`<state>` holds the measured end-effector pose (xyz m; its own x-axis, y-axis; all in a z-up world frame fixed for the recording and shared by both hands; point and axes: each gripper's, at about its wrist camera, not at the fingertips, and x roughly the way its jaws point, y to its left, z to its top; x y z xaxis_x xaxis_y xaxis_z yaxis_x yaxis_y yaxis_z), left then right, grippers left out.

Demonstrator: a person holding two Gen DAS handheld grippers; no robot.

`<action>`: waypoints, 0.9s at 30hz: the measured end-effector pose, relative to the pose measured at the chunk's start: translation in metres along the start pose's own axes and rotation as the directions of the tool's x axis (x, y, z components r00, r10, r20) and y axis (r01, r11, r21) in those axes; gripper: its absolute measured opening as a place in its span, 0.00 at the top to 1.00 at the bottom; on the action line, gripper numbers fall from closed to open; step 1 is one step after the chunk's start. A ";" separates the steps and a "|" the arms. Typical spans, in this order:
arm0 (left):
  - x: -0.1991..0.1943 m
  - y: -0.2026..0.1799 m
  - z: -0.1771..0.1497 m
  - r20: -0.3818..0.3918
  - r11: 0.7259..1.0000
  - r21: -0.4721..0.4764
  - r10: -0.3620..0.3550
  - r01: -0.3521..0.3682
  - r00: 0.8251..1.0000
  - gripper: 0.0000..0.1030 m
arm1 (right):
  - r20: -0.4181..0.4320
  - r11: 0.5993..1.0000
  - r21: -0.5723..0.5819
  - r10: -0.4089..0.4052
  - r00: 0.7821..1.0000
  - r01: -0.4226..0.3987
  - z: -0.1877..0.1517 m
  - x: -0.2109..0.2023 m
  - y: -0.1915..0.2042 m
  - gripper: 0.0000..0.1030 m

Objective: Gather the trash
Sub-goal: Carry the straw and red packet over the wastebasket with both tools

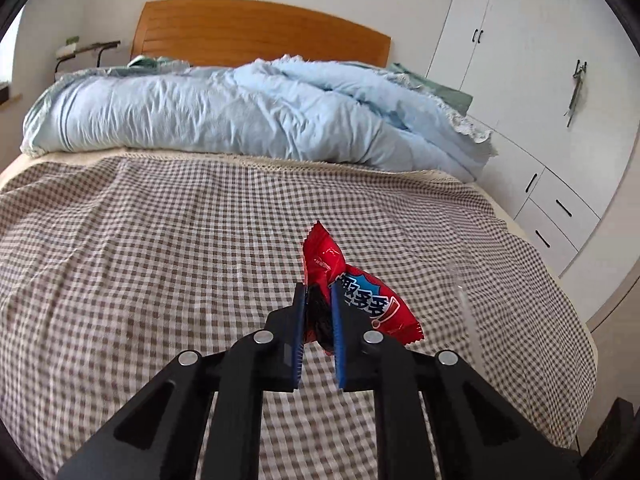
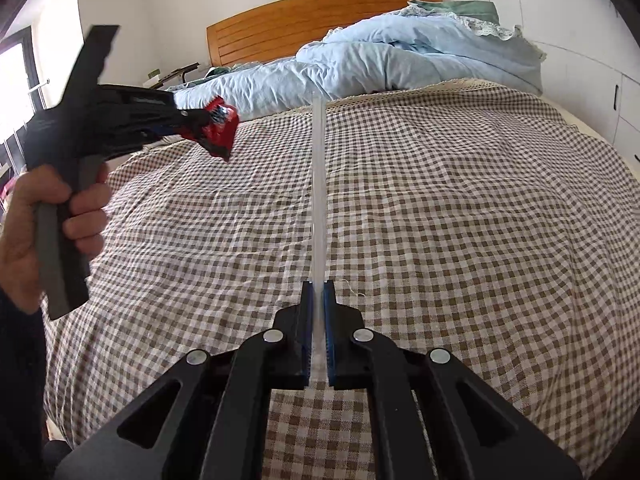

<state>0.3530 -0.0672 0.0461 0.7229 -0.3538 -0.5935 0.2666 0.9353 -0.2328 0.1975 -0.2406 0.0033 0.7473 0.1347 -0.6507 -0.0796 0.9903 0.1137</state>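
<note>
The red wrapper (image 1: pixel 362 292) carries the only print: large white characters with a red exclamation mark on a blue burst, seemingly Chinese, partly hidden and not clearly legible. A line of small white print runs near its top edge, too small to read.

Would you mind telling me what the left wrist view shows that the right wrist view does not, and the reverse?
Only the left wrist view shows the printing on the red snack wrapper clamped in the left gripper, and the wardrobe door handles.

Only the right wrist view shows the person's hand holding the left gripper's handle, and the right gripper shut on the clear plastic strip.

Both show the checked bedspread, blue duvet and wooden headboard.
</note>
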 end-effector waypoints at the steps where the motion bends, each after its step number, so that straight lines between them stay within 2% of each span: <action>1: -0.016 -0.006 -0.006 0.021 1.000 -0.002 -0.008 0.008 1.000 0.91 | 0.003 1.000 -0.021 -0.019 1.000 0.019 -0.002 -0.004 0.003 0.95; 4: -0.058 -0.022 -0.029 0.063 0.998 -0.015 -0.062 0.063 0.996 0.91 | 0.032 0.998 -0.027 -0.055 0.998 0.056 -0.009 -0.036 0.003 0.95; 6: -0.074 -0.039 -0.045 0.052 0.997 0.024 -0.075 0.074 0.996 0.91 | 0.051 0.996 -0.015 -0.083 0.995 0.084 -0.021 -0.071 -0.006 0.95; 7: -0.081 -0.048 -0.052 0.038 0.994 0.039 -0.104 0.102 0.994 0.91 | 0.051 0.993 -0.019 -0.118 0.992 0.119 -0.027 -0.087 -0.014 0.95; 9: -0.094 -0.065 -0.068 0.023 0.982 0.062 -0.179 0.177 0.984 0.91 | 0.045 0.977 -0.036 -0.208 0.977 0.210 -0.039 -0.125 -0.034 0.95; 12: -0.108 -0.095 -0.092 -0.005 0.958 0.114 -0.265 0.264 0.964 0.91 | 0.014 0.941 -0.033 -0.337 0.941 0.337 -0.066 -0.189 -0.069 0.95; 14: -0.113 -0.119 -0.105 -0.046 0.929 0.147 -0.337 0.340 0.941 0.91 | -0.047 0.910 -0.020 -0.414 0.909 0.414 -0.094 -0.224 -0.091 0.95; 16: -0.119 -0.142 -0.119 -0.075 0.899 0.196 -0.385 0.392 0.920 0.91 | -0.138 0.875 -0.014 -0.480 0.866 0.483 -0.133 -0.250 -0.111 0.95; 19: -0.128 -0.174 -0.141 -0.120 0.855 0.263 -0.430 0.447 0.895 0.91 | -0.293 0.836 0.070 -0.504 0.813 0.544 -0.199 -0.274 -0.144 0.95; 21: -0.132 -0.193 -0.155 -0.152 0.830 0.298 -0.447 0.472 0.881 0.91 | -0.414 0.809 0.107 -0.493 0.766 0.578 -0.246 -0.277 -0.166 0.95; 24: -0.134 -0.222 -0.176 -0.220 0.788 0.318 -0.480 0.527 0.849 0.91 | -0.593 0.803 0.139 -0.401 0.698 0.579 -0.323 -0.266 -0.196 0.95; 25: -0.135 -0.231 -0.184 -0.241 0.776 0.317 -0.489 0.544 0.838 0.91 | -0.632 0.799 0.142 -0.382 0.675 0.585 -0.344 -0.263 -0.204 0.95; 27: -0.138 -0.251 -0.199 -0.281 0.747 0.315 -0.516 0.585 0.810 0.91 | -0.688 0.789 0.172 -0.333 0.645 0.590 -0.382 -0.257 -0.223 0.95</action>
<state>0.0594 -0.2548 0.0335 0.2689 -0.7715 -0.5766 0.8232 0.4949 -0.2783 -0.2290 -0.4830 -0.1419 0.0546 -0.2198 -0.9740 0.4914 0.8551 -0.1654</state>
